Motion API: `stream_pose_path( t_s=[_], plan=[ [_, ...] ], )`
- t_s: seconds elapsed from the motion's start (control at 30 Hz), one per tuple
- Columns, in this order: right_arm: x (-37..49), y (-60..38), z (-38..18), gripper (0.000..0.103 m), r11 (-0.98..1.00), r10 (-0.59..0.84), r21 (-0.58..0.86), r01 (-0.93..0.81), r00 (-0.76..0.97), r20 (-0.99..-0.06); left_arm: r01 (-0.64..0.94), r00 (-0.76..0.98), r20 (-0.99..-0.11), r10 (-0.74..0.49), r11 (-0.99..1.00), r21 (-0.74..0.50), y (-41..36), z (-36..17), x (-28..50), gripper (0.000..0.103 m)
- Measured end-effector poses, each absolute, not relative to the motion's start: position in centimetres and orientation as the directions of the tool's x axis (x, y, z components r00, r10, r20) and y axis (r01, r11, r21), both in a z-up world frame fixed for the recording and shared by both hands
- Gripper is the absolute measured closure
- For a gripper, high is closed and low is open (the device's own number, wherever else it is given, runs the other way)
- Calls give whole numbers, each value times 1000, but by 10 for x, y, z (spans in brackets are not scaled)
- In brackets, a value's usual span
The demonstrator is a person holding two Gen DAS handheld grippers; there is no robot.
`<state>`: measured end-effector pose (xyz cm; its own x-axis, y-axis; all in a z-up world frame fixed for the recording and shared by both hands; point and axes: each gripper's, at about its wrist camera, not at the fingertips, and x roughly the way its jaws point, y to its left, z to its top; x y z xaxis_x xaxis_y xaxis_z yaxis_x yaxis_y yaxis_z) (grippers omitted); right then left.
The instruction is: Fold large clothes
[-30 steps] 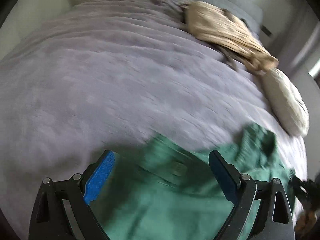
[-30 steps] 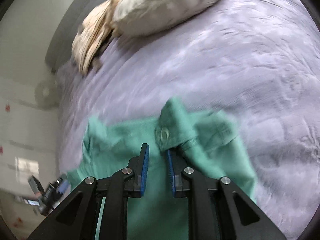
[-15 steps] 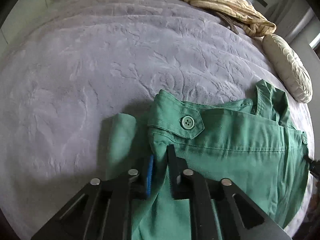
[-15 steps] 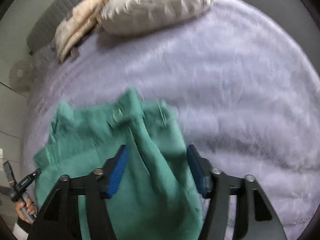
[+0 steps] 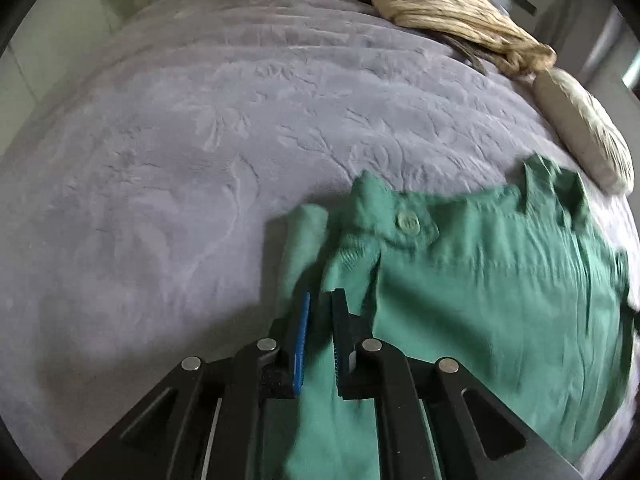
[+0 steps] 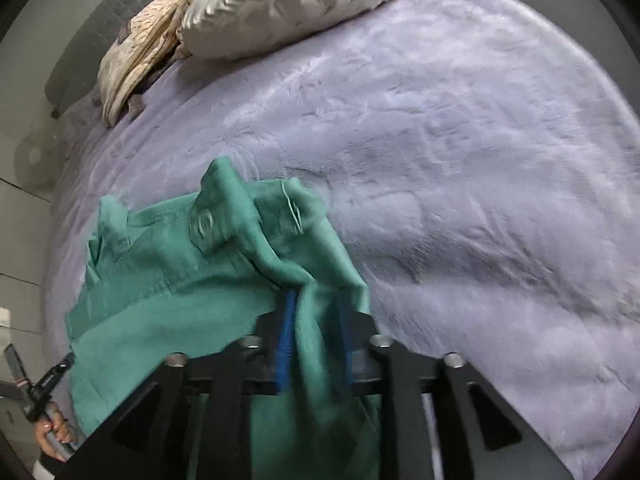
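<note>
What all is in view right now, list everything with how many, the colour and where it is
Garment: one, green with a button at its band, lying on the near part of the bed, gripped at two spots.
Bedspread: one, purple-grey, embossed, covering the bed.
Pillow: one, off-white, at the far end of the bed.
Cloth: one, beige, bunched beside the pillow.
Left gripper: one, black with blue pads, shut on a fold of the garment.
Right gripper: one, black with blue pads, garment fabric bunched between its fingers.
</note>
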<state>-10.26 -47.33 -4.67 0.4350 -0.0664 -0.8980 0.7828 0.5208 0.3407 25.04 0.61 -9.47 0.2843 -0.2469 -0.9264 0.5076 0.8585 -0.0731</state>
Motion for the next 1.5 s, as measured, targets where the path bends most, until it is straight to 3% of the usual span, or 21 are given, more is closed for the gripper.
stream_pose_path(
  t_s=[0.03, 0.07, 0.1, 0.17, 0.33, 0.47, 0.57, 0.63, 0.67, 0.7, 0.73, 0.77, 0.8, 0.9, 1.13, 1.33, 1.5],
  plan=[
    [-104, -468, -41, 68, 530, -70, 341, 777, 440, -895, 516, 284, -928, -242, 854, -65, 10, -91, 246, 56],
    [-110, -459, -29, 62, 542, -79, 345, 766, 456, -887, 520, 300, -922, -244, 852, -57, 18, -85, 239, 21],
    [-117, -450, -19, 54, 547, -79, 364, 754, 480, -874, 524, 327, -909, -259, 850, -53, 26, -77, 232, 16],
    [-126, -433, -6, 44, 544, -47, 423, 725, 529, -847, 543, 321, -902, -288, 836, -74, 40, -65, 219, 16],
    [-134, -353, -3, 44, 517, 200, 623, 587, 625, -755, 524, 210, -928, -306, 837, -157, 68, -71, 194, 16],
    [-125, -280, -45, 44, 361, 450, 761, 539, 614, -648, 527, 142, -936, -322, 825, -204, 79, -86, 175, 16],
    [-116, -242, -78, 44, 270, 502, 771, 577, 599, -624, 525, 101, -936, -337, 817, -238, 85, -99, 165, 16],
    [-114, -233, -94, 44, 177, 458, 774, 607, 645, -611, 505, 75, -931, -356, 819, -273, 89, -107, 164, 29],
    [-114, -233, -97, 44, 154, 435, 772, 616, 660, -613, 493, 45, -930, -366, 817, -298, 89, -112, 165, 58],
    [-114, -234, -100, 45, 128, 403, 770, 626, 676, -617, 480, 22, -932, -363, 821, -309, 90, -116, 166, 76],
    [-112, -237, -102, 48, 107, 383, 772, 626, 691, -613, 480, 19, -926, -376, 816, -322, 91, -115, 167, 79],
    [-109, -239, -102, 69, 104, 375, 764, 637, 687, -623, 484, 18, -920, -392, 808, -335, 91, -112, 167, 85],
    [-105, -240, -100, 79, 119, 376, 753, 647, 673, -637, 498, 19, -912, -409, 795, -346, 93, -106, 165, 86],
    [-102, -240, -80, 85, 225, 369, 739, 635, 646, -668, 561, 50, -906, -420, 762, -322, 99, -90, 153, 86],
    [-106, -238, -101, 86, 278, 368, 667, 691, 565, -738, 519, 1, -922, -388, 788, -331, 123, -132, 142, 89],
    [-109, -244, -77, 84, 346, 455, 685, 641, 524, -720, 531, 43, -930, -365, 797, -289, 136, -103, 135, 89],
    [-136, -286, -22, 84, 465, 275, 627, 624, 572, -773, 527, 121, -907, -404, 800, -287, 126, -70, 150, 89]
  ],
)
